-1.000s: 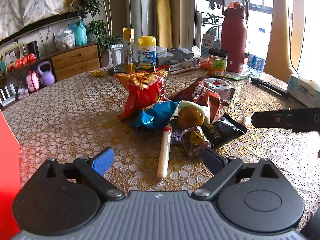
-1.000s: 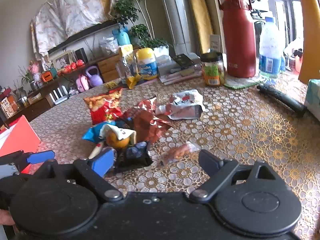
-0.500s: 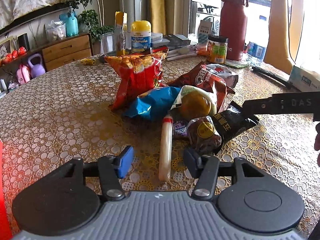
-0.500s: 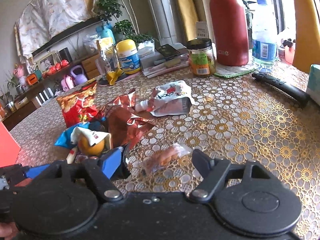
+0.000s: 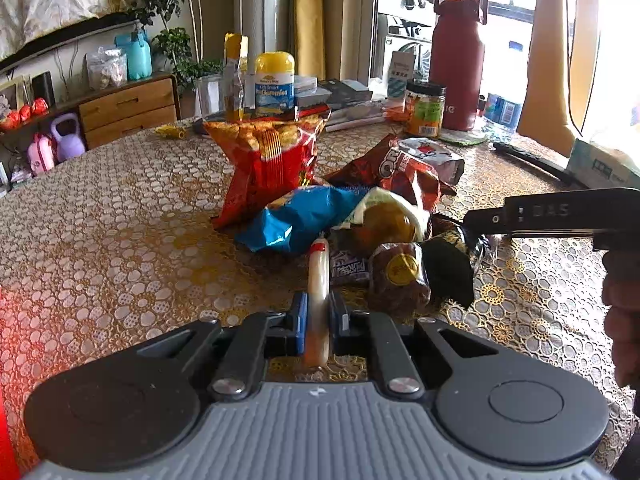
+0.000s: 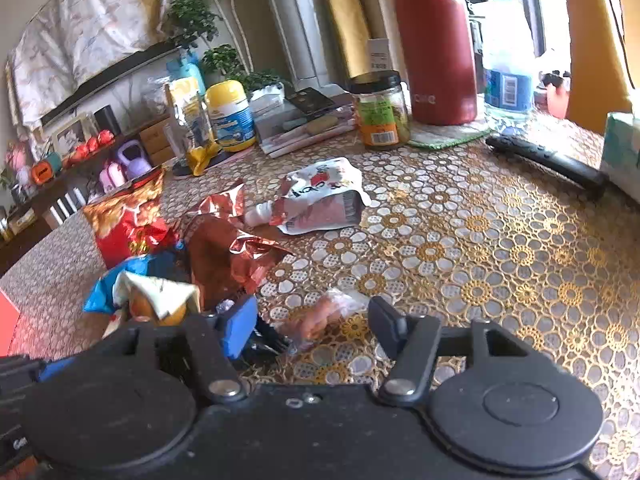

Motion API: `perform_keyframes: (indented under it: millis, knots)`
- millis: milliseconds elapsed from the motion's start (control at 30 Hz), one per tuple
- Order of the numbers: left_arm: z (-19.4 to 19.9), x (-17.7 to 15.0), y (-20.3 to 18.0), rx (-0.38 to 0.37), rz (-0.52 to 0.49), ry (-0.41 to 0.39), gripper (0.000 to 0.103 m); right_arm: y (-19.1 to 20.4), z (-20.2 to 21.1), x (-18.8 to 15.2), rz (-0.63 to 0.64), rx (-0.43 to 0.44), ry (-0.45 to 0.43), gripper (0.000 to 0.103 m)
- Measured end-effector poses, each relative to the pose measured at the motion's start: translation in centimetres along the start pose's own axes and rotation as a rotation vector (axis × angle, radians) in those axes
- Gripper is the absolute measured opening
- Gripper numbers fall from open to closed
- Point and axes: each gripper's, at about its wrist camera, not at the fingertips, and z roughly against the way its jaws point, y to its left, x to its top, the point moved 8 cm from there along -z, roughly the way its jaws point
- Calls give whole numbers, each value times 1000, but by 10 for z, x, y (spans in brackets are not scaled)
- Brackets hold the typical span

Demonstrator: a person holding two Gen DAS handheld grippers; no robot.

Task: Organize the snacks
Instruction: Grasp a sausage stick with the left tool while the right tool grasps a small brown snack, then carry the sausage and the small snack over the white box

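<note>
Left tongs (image 5: 319, 322) clamp the sausage stick (image 5: 319, 276) at the near edge of the snack pile (image 5: 320, 208) on the bench (image 5: 120, 220) — right tongs (image 6: 312, 322) closing around a clear-wrapped snack (image 6: 320, 316), not yet gripping.

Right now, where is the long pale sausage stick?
In the left wrist view, bottom centre: the sausage stick is pinched in the left gripper, its red tip pointing at the blue snack bag.

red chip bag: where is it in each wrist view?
Left wrist: red chip bag stands upper centre, behind the blue bag.
Right wrist: red chip bag sits mid-left, near the edge.
Shared landmark: yellow-lidded gummies bottle behind it.
</note>
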Motion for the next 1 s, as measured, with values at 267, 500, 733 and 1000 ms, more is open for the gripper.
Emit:
perform_keyframes:
  millis: [267, 500, 733, 1000]
  knots:
    - [10, 4, 1, -1, 4, -16, 10, 1, -9, 3, 17, -64, -28, 21]
    - [24, 7, 3, 7, 17, -41, 10, -4, -10, 5, 15, -53, -39, 14]
    - [46, 13, 5, 25, 27, -68, 11, -7, 14, 9, 12, -34, -68, 14]
    - [83, 18, 5, 49, 42, -117, 11, 8, 61, 15, 34, 25, -125, 14]
